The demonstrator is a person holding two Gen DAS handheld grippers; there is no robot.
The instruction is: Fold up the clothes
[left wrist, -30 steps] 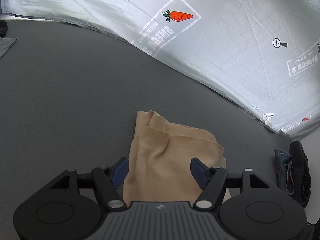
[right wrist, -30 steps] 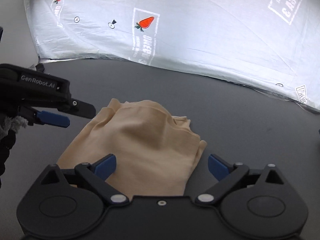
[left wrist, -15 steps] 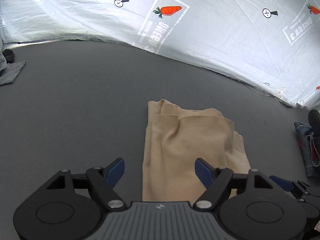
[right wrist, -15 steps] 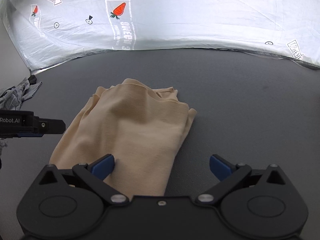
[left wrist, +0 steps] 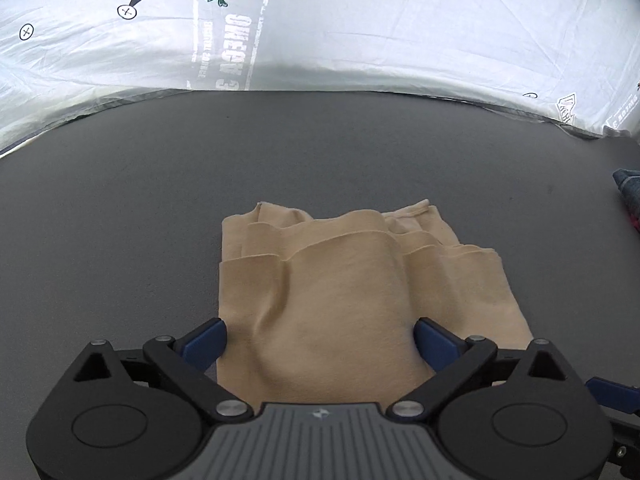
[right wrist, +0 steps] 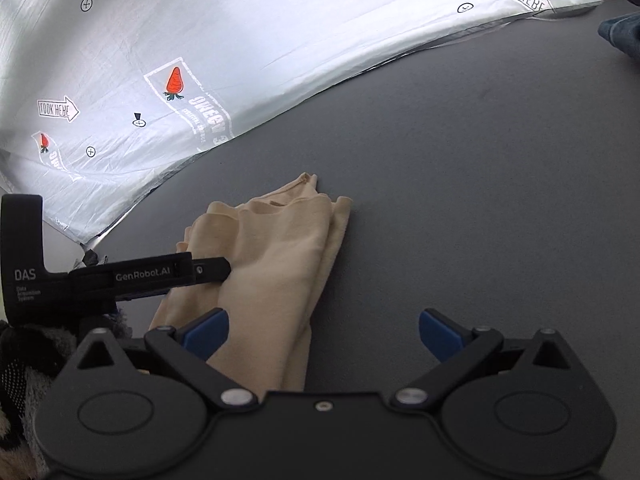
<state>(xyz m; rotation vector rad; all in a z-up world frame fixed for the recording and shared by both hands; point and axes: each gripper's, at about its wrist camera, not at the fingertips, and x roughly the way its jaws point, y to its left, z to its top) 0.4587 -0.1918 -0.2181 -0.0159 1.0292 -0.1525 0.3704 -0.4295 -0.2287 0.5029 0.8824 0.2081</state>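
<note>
Tan garment (left wrist: 352, 304) folded in rumpled layers on dark table (left wrist: 120, 208), both grippers' jaws apart, left's opening.

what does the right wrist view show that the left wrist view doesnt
Only the right wrist view: the left hand-held gripper from the side over the cloth, and "look here" arrows. Only the left wrist view: the left hand-held gripper's jaws opening, cloth between them unpinched. Both: the folded beige garment, the dark table, the white carrot-print sheet.

Left tongs (left wrist: 320, 334) opening, right tongs (right wrist: 323, 330) wide apart
</note>
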